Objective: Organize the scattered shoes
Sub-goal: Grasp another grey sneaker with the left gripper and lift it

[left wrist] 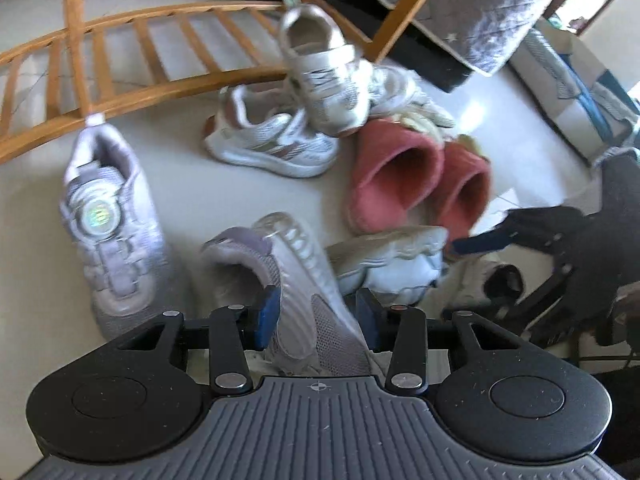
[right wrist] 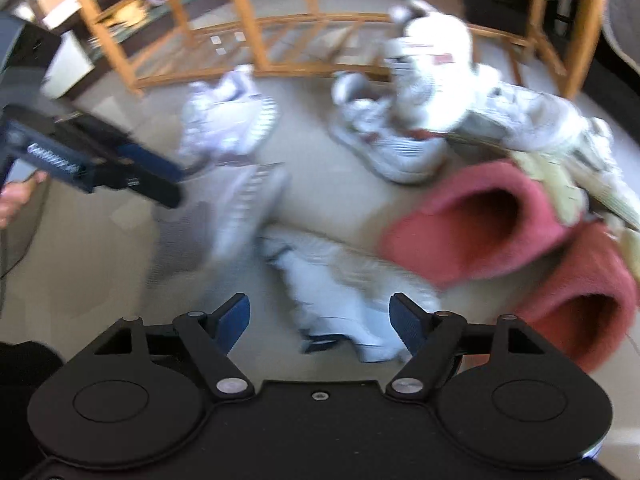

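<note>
Two pink slippers (right wrist: 472, 220), dial sneaker (left wrist: 108, 216) sharp only left view, seemingly

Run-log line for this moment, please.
left gripper: around tipped lavender sneaker, grip unclear | right gripper: open, above white sneaker

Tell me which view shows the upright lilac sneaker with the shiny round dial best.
The left wrist view: the upright lilac sneaker with the shiny round dial is sharp, whole and seen from above. The right wrist view shows only a motion-blurred pale shape, dial unreadable.
</note>
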Motion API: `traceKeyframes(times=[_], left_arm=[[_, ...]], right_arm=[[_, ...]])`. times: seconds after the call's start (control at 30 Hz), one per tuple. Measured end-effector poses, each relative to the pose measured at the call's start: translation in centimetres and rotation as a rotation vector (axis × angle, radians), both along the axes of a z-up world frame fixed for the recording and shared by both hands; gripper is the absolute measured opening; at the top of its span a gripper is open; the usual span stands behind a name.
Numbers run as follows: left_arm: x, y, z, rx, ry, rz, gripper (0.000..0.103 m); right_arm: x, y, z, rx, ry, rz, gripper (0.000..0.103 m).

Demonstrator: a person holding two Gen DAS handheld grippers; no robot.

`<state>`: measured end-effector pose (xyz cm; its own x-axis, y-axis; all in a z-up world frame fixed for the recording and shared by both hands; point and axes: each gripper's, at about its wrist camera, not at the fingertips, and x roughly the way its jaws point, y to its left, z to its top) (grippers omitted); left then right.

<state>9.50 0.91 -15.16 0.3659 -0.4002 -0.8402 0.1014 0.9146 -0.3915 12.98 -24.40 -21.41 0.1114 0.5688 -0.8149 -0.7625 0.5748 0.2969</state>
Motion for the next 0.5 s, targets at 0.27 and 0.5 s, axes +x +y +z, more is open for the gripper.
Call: traceKeyframes(times=[0.27,0.5], left_arm=[[-0.4,0.5,0.0,-0.061,0.008,0.051,0.042],[-0.4,0.1,-0.1,-0.03,-0.016,0.046,0.046]], right_arm=[[-2.3,4.4,-0.5,0.008,0.08,0.138,0.082],[-3.2,7.2,-2.5,-0.007,0.143,0.148,0.084]])
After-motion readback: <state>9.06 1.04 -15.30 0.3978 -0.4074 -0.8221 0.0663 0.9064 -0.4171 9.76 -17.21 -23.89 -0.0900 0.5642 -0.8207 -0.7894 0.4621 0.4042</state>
